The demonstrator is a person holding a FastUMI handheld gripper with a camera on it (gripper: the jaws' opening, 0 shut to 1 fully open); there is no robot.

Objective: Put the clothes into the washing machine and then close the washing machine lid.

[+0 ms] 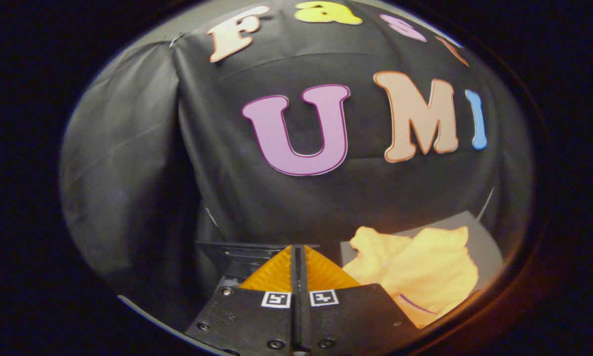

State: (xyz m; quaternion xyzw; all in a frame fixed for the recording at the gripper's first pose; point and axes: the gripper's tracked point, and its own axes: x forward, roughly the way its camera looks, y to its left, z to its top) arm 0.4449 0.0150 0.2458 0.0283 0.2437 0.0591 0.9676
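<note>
A crumpled yellow-orange piece of clothing (pixel 420 272) lies on a grey surface (pixel 482 240), just to the right of the fingers and slightly ahead of them. A thin purple line runs along its near edge. My gripper (pixel 298 251) is shut, its two fingers pressed together with nothing between them. The tips sit left of the garment and do not touch it. A dark flat-edged object (pixel 230 257) stands just behind and left of the fingertips; I cannot tell what it is.
The booth's black cloth wall (pixel 128 163) hangs close ahead and wraps round to the left. The grey surface ends near the wall on the right.
</note>
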